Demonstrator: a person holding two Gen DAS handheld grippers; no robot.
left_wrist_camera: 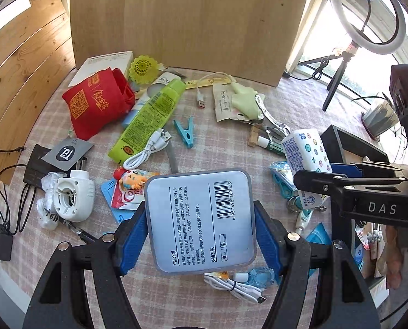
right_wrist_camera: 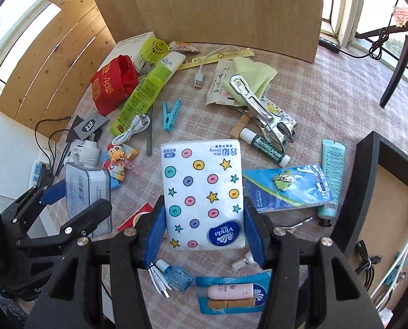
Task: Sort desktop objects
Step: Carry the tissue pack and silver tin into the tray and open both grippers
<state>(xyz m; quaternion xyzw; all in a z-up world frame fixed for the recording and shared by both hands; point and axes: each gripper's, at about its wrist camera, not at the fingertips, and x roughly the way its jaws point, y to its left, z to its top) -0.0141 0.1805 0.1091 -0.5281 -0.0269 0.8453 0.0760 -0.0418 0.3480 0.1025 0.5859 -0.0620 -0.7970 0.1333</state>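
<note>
My left gripper [left_wrist_camera: 201,235] is shut on a flat grey tin box [left_wrist_camera: 201,219] with a barcode label, held above the cluttered table. It also shows at the left of the right wrist view [right_wrist_camera: 87,189]. My right gripper [right_wrist_camera: 204,227] is shut on a white Vinda tissue pack [right_wrist_camera: 202,194] with coloured dots and stars, held above the table. The pack also shows in the left wrist view [left_wrist_camera: 305,150], to the right of the tin.
The checked tablecloth [right_wrist_camera: 327,104] carries a red pouch [left_wrist_camera: 96,101], green tube [left_wrist_camera: 149,120], blue clothespin [left_wrist_camera: 186,133], white cable [left_wrist_camera: 149,150], metal clip [right_wrist_camera: 261,107], lip balm [right_wrist_camera: 267,149] and teal tube [right_wrist_camera: 331,175]. A black-framed tray [right_wrist_camera: 368,181] stands at right. Wooden boards stand behind.
</note>
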